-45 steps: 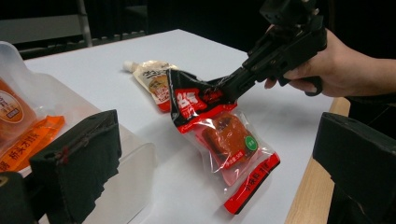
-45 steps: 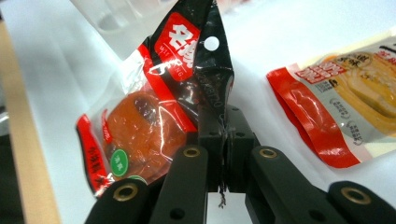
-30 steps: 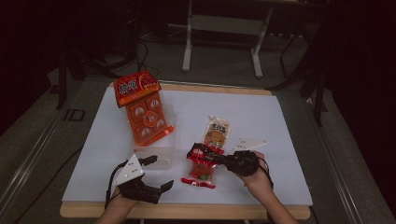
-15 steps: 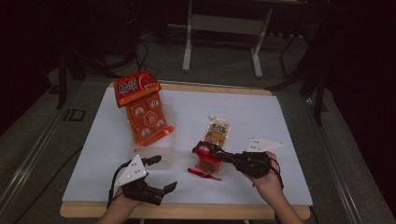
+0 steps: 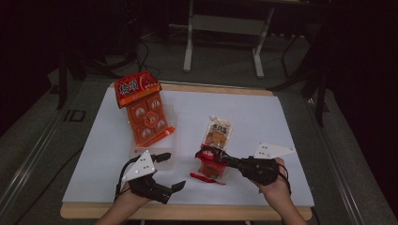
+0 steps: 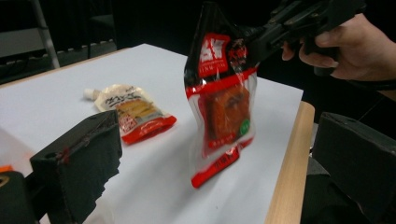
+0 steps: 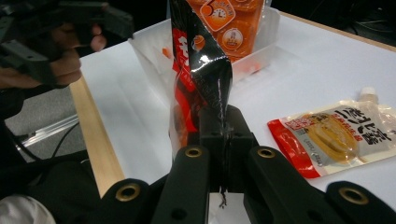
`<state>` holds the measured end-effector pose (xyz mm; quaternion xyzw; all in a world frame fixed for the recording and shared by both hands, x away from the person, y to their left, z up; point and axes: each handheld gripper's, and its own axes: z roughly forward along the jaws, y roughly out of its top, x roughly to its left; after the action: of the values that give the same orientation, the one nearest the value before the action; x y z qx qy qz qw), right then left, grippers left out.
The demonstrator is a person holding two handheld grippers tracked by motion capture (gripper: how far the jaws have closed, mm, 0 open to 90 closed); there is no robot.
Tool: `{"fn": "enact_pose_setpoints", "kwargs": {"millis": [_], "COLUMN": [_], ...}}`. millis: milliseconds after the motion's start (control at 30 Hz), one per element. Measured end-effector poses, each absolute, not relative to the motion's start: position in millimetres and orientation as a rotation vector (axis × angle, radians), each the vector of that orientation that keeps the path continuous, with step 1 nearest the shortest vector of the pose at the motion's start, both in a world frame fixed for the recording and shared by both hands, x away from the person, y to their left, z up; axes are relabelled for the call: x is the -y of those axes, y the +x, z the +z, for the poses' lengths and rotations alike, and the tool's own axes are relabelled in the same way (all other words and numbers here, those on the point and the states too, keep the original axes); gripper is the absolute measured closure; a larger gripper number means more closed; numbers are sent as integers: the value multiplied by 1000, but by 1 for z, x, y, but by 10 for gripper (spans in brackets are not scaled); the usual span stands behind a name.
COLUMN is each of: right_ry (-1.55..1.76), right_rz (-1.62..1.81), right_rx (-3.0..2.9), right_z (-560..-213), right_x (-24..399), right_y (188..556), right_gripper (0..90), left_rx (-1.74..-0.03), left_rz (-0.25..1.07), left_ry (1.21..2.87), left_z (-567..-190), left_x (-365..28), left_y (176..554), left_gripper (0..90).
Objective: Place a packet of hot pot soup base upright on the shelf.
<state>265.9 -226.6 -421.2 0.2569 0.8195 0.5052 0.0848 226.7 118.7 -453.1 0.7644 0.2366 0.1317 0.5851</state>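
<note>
Near the tabletop's front edge, the right claw (image 5: 209, 156) pinches a limp, light red snack pouch (image 6: 222, 100) by its top seal, while the left claw (image 5: 170, 171) gapes empty.

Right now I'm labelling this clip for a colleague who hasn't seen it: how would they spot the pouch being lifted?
On the white table, look near its front edge, just ahead of the person's right hand. The right gripper is shut on the top of the red and black pouch, which hangs upright. Its neighbour, the pale spouted pouch, lies flat behind it.
</note>
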Motion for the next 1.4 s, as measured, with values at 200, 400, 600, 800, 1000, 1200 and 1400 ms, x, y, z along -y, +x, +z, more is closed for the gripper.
{"fn": "enact_pose_setpoints", "kwargs": {"millis": [200,400,600,800,1000,1200,1400], "right_ry": [738,719,687,664,659,655,667], "right_rz": [1512,1515,1510,1513,1504,1511,1532], "right_rx": [-2459,-2475,-2496,-2509,-2517,-2511,-2498], "right_z": [-419,-420,-420,-419,-419,-419,-419], "right_x": [225,222,217,214,212,210,211], "right_y": [260,257,255,253,254,255,255], "right_gripper": [894,894,893,893,893,890,885], "left_rx": [-525,-474,-424,-414,-394,-386,-354], "left_rz": [279,268,251,227,204,230,243], "left_ry": [1797,1794,1820,1838,1859,1871,1869], "left_z": [-448,-437,-430,-431,-430,-430,-426], "left_x": [-106,-103,-98,-93,-89,-88,-88], "left_y": [238,248,256,261,263,264,261], "left_gripper": [143,157,404,547,679,848,880]}}
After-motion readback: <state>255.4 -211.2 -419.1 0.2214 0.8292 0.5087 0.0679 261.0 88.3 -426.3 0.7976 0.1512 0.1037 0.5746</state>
